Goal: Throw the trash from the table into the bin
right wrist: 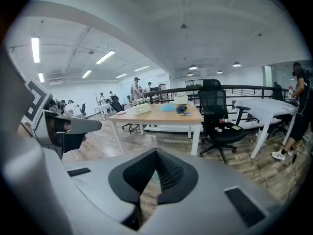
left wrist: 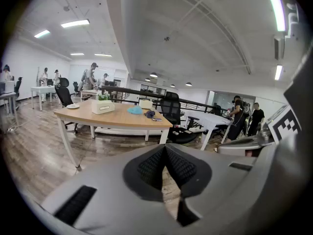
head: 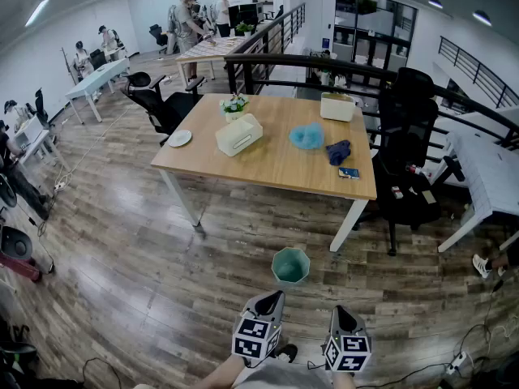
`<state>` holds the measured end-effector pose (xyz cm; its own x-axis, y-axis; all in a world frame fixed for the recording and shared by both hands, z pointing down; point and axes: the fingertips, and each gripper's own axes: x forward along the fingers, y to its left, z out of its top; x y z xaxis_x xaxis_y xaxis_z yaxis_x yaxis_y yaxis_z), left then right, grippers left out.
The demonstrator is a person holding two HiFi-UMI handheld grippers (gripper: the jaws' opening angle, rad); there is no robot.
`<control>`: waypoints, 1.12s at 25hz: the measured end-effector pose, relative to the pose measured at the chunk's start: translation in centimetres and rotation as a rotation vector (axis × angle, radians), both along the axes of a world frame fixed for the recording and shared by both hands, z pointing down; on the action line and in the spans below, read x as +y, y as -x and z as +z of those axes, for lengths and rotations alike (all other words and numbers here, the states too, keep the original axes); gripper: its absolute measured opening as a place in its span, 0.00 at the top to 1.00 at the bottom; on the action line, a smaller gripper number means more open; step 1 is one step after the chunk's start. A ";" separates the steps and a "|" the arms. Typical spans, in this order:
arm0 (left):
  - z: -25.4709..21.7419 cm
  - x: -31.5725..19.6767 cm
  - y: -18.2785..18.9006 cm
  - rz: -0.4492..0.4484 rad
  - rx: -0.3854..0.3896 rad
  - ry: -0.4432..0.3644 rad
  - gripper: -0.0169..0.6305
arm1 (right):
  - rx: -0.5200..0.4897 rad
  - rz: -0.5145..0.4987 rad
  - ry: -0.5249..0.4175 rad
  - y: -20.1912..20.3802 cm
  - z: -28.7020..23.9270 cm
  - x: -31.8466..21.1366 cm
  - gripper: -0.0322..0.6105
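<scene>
Trash sat on the counter beyond the bin, nearer the right claw — it and the left claw were closed, empty.

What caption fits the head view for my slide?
Left gripper and right gripper, both shut, face the green bin and wooden table beyond.

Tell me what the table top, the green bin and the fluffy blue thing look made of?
Table top: light wood or wood-look laminate, matte, with faint grain.
Bin: probably plastic, with smooth pale green walls and a slight sheen.
Blue thing: soft and crumpled, maybe tissue or mesh; too small to tell.
</scene>
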<state>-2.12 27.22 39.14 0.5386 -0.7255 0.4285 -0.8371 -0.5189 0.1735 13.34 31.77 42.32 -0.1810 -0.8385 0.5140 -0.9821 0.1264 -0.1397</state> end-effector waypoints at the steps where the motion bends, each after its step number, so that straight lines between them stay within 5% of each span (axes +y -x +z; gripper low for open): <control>1: 0.3 0.1 0.0 0.004 -0.012 0.011 0.93 | 0.001 0.000 0.002 0.0 0.1 0.1 0.95; 11: 1.4 1.3 -0.9 0.020 -0.055 0.043 0.93 | -0.005 0.017 0.014 -0.8 0.8 0.9 0.95; 28: 2.1 -0.7 1.0 -0.075 -0.050 0.091 0.93 | -0.044 0.003 -0.002 -1.1 1.7 -0.3 0.95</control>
<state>-3.10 26.54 41.23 0.4608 -0.7198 0.5192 -0.8815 -0.4390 0.1739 14.49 31.45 43.98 -0.2004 -0.8400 0.5042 -0.9755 0.1233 -0.1824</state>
